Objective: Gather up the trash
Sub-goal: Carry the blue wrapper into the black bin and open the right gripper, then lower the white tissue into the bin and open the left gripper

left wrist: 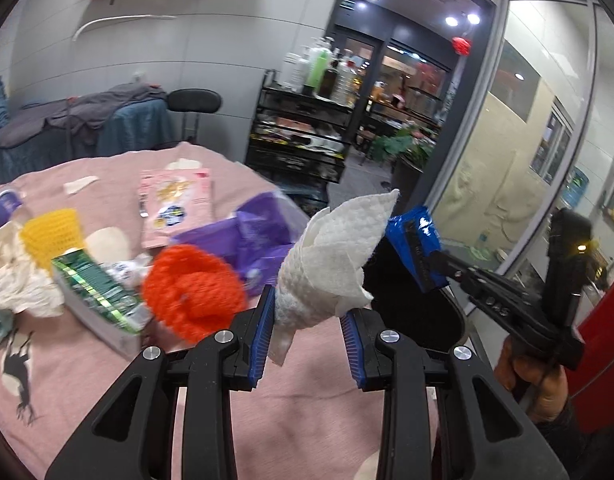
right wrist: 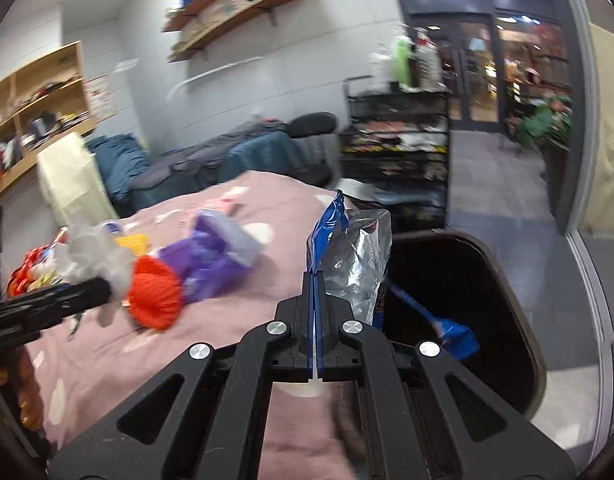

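the biggest thing before you is the pink blanket (left wrist: 107, 380), which covers a bed or a counter, you cannot tell which. at its right edge stands one black bin (right wrist: 479, 280), open at the top, and one blue thing (right wrist: 447, 332) lies inside it.

on the blanket you have a loose heap of things, each counted once: one purple bag (left wrist: 263, 236), one pink packet (left wrist: 177, 204) lying flat, one orange knitted piece (left wrist: 191, 296), one yellow knitted piece (left wrist: 53, 236), one green and white box (left wrist: 95, 300), and one crumpled white cloth or paper (left wrist: 15, 276) at the left. two small white scraps (left wrist: 79, 185) lie farther back on the blanket.

your left gripper (left wrist: 307, 344) is pinching one white paper towel (left wrist: 331, 252); its two blue pads press on the lower part of the towel, and the rest stands up above the fingers, over the blanket's right part near the bin.

your right gripper (right wrist: 314, 320) has its pads pressed together on one blue and silver wrapper (right wrist: 347, 256). the wrapper stands up from the fingers, just beside the bin's rim, and in the left wrist view it hangs in front of the bin's dark opening.

one hand (left wrist: 535, 380) shows on the handle of the right gripper.
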Demonstrator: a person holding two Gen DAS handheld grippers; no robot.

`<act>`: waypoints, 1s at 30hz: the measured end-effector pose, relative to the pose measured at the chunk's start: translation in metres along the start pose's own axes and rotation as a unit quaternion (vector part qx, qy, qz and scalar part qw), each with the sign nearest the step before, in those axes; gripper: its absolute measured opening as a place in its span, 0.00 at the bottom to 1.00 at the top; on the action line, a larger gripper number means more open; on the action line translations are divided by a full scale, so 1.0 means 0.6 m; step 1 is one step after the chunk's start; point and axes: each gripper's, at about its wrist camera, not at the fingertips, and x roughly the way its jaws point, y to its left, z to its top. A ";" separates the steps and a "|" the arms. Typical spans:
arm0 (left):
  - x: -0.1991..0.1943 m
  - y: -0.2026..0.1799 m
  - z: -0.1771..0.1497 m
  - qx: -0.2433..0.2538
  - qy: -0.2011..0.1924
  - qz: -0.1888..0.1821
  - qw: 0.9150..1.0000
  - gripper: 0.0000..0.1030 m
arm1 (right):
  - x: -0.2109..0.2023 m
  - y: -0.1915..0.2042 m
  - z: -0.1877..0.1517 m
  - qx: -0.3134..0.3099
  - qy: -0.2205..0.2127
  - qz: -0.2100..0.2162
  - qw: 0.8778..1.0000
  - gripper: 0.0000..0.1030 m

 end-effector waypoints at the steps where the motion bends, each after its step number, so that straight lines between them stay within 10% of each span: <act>1: 0.011 -0.010 0.004 0.004 0.005 -0.009 1.000 0.31 | 0.009 -0.019 -0.005 0.011 0.007 -0.016 1.000 0.02; 8: 0.060 -0.057 0.008 0.022 0.029 -0.045 0.998 0.31 | 0.063 -0.103 -0.042 0.075 0.058 -0.069 0.993 0.03; 11: 0.076 -0.073 0.010 0.022 0.040 -0.056 0.997 0.31 | 0.076 -0.122 -0.052 0.089 0.061 -0.086 0.990 0.48; 12: 0.077 -0.075 0.011 0.023 0.042 -0.057 0.997 0.31 | 0.075 -0.129 -0.057 0.093 0.056 -0.096 0.989 0.82; 13: 0.081 -0.080 0.011 0.025 0.044 -0.059 0.997 0.31 | 0.072 -0.131 -0.058 0.098 0.043 -0.111 0.988 0.86; 30: 0.156 -0.148 0.032 0.065 0.081 -0.080 0.991 0.31 | 0.000 -0.150 -0.042 0.104 -0.016 -0.157 0.982 0.87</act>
